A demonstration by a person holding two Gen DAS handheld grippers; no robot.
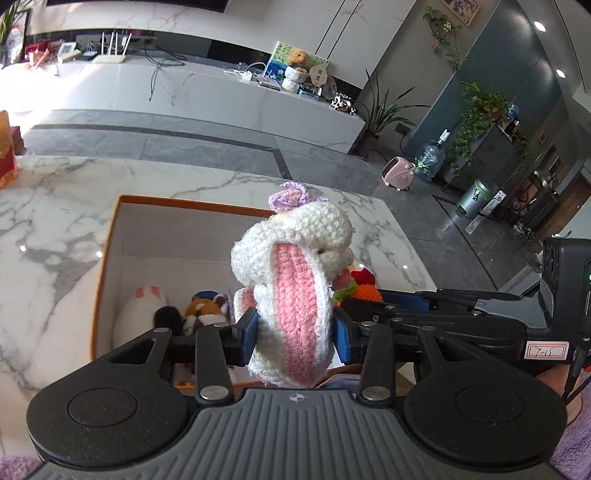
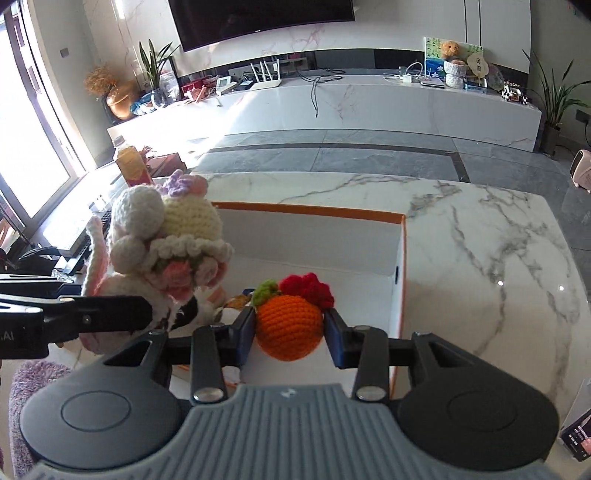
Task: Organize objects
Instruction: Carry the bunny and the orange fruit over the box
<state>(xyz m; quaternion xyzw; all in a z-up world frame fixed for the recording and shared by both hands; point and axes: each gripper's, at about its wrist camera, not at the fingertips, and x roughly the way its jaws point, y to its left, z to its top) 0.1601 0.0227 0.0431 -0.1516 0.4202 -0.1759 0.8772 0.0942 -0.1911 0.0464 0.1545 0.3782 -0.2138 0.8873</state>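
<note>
Above the orange-rimmed white box (image 2: 400, 258), the left claw (image 1: 293, 328) pinches a soft, light white-and-pink crocheted bunny (image 1: 291, 273) mid-body, while the right claw (image 2: 290, 326) squeezes a squashy orange crocheted fruit (image 2: 290, 325).

a home living room: a large dark television (image 2: 264, 22) hangs on a marble wall above a long white media console (image 2: 369, 103) strewn with a router (image 2: 264, 79), cables and a teddy bear (image 2: 452, 50). potted plants (image 1: 382, 110), a water jug (image 1: 430, 155) and grey stone floor tiles (image 2: 332, 155) surround the marble tabletop (image 2: 480, 240).
</note>
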